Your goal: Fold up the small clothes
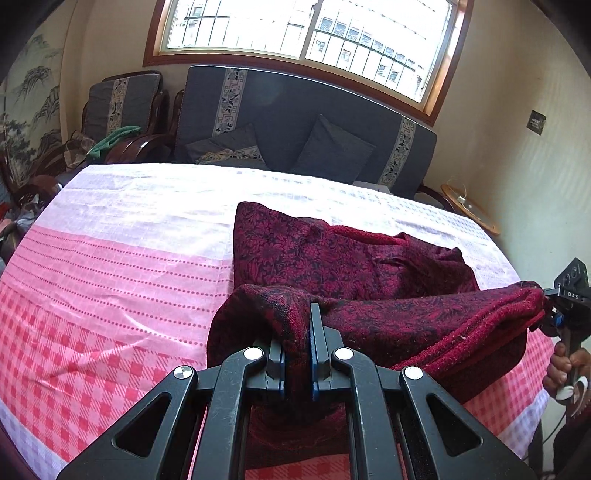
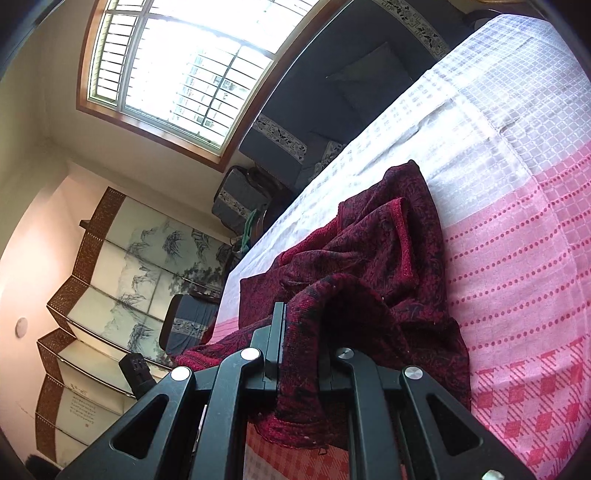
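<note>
A dark red patterned garment (image 1: 332,258) lies partly on the pink checked tablecloth (image 1: 110,266), its near edge lifted and stretched between both grippers. My left gripper (image 1: 299,332) is shut on the garment's left corner. My right gripper (image 2: 299,332) is shut on the other corner of the garment (image 2: 369,266); it also shows in the left wrist view (image 1: 554,295) at the far right, held by a hand. The far part of the garment rests bunched on the cloth.
A dark grey sofa (image 1: 295,122) with cushions stands behind the table under a window (image 1: 314,33). An armchair (image 1: 122,103) stands at the back left. A round wooden side table (image 1: 469,206) is at the back right. A painted folding screen (image 2: 110,277) stands to the left.
</note>
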`<action>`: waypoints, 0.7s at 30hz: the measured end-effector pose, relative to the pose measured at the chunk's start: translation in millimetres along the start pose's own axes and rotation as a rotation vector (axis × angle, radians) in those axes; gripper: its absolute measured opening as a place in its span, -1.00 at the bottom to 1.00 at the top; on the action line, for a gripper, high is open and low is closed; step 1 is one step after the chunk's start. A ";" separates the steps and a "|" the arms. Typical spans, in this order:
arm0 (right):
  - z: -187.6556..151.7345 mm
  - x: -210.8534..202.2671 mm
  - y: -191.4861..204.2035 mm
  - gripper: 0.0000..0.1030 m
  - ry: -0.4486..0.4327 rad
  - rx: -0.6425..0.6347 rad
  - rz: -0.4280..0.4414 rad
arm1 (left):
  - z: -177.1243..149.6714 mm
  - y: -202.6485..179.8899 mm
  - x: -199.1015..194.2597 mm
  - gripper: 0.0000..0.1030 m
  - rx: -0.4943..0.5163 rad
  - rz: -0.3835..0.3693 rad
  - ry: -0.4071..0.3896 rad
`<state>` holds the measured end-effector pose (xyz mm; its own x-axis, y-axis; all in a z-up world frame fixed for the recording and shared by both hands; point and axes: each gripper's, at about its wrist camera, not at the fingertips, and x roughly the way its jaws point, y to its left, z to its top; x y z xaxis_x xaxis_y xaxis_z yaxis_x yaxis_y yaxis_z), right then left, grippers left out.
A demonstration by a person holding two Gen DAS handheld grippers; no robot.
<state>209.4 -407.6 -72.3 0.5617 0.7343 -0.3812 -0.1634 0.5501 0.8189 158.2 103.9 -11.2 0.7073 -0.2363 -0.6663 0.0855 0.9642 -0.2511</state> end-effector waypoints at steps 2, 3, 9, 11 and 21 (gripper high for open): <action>5.9 6.7 -2.9 -0.79 0.003 0.009 -0.004 | 5.7 0.6 7.6 -0.82 -0.006 0.004 0.005; 8.9 10.0 -4.9 -0.79 0.005 0.013 -0.005 | 8.7 1.5 11.3 -0.82 -0.006 0.008 0.008; 24.5 27.2 -20.2 -0.79 0.006 0.051 -0.005 | 24.6 8.7 35.3 -0.82 -0.035 0.015 0.028; 28.1 32.7 -25.8 -0.79 0.006 0.067 0.001 | 29.2 12.2 44.6 -0.82 -0.052 0.015 0.040; 45.3 57.4 -47.7 -0.79 0.006 0.129 0.023 | 48.6 17.7 81.8 -0.81 -0.090 0.028 0.069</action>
<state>286.2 -409.8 -113.8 0.5538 0.7489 -0.3639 -0.0705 0.4776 0.8757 251.7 107.5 -36.1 0.6583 -0.2197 -0.7200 0.0007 0.9566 -0.2913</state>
